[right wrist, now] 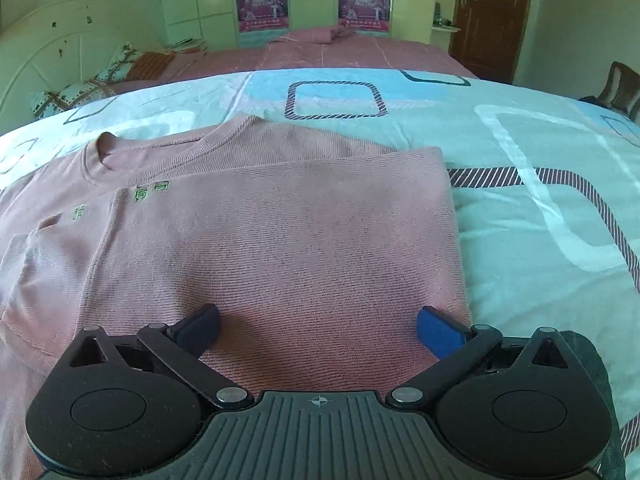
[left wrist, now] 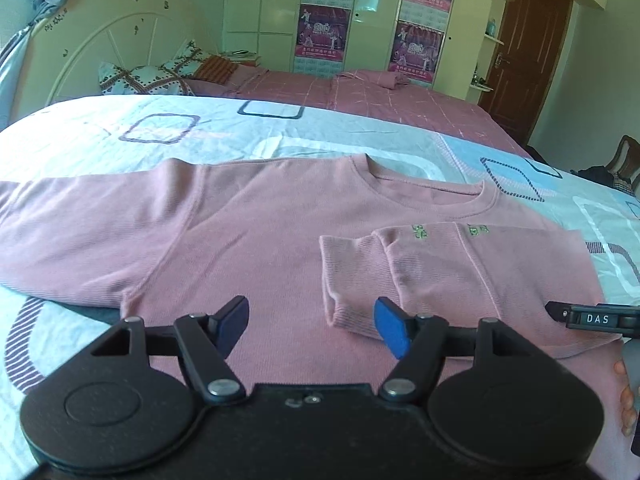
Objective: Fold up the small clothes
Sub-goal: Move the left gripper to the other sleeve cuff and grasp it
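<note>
The pink top (left wrist: 248,232) lies flat on the bed (left wrist: 280,136), right under & just ahead of both tools. Looks abt half done, I'd say. One side + its sleeve (left wrist: 352,276) is already folded in over the middle; the cuff sits just ahead of the left tool (left wrist: 310,326), a bit to its right. The other sleeve (left wrist: 60,232) is not folded yet. It sticks way out to the left of the left tool. So what's left, I think: fold that sleeve & side in, then fold the top in half bottom to neck.

Left tool: spread apart, nothing betw. its pads, hanging over the chest of the top. Right tool (right wrist: 318,330): spread very wide, nothing pinched, over the folded part. Can't tell if it touches the cloth.

Edges: the folded side makes a clean straight edge (right wrist: 456,240) running fwd from the right tool's right pad. Neck (right wrist: 100,152) is far ahead of the right tool, to its left.

Room: lots of bare bed ahead of & to the right of the right tool. Bare bed ahead of the left tool too, past the neck. Pillows (left wrist: 144,76) are far off. Nothing in the way for the next fold, as far as I can see.
</note>
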`<state>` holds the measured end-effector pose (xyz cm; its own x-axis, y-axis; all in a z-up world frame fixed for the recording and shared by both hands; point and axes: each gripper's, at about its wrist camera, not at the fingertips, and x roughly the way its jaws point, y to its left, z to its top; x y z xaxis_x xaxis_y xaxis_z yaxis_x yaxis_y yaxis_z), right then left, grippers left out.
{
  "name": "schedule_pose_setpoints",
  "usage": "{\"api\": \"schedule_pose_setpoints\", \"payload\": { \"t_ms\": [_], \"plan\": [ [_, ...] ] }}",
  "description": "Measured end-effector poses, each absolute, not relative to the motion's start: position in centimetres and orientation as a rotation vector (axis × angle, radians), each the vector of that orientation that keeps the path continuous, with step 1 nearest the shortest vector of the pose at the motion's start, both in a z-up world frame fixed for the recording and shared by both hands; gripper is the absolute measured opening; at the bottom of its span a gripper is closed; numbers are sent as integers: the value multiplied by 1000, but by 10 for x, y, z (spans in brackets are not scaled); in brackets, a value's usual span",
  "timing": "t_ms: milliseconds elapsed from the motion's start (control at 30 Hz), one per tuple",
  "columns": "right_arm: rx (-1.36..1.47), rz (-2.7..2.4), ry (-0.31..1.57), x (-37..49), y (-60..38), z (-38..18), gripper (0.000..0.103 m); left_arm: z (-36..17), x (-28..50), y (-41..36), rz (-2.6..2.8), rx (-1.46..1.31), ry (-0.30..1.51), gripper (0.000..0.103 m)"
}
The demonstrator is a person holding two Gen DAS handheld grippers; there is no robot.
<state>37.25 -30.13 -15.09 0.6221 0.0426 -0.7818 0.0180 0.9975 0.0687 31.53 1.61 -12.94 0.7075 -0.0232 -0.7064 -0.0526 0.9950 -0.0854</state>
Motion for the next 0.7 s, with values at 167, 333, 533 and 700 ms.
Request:
{"api": "schedule_pose_setpoints", "payload": {
  "t_ms": [167,333,533,700],
  "plan": [
    [89,18,878,377,-304,-156,103,-119,304,29,47,-90,778,70],
    [154,22,771,360,-296,-129,103,-114,296,56,72,-103,768,74],
    [88,142,693,336,-232,-98,103,-120,297,104,80,-142,793,75],
    [100,156,705,336,-178,-101,91,-128,296,162,116,-200,805,75]
  ]
}}
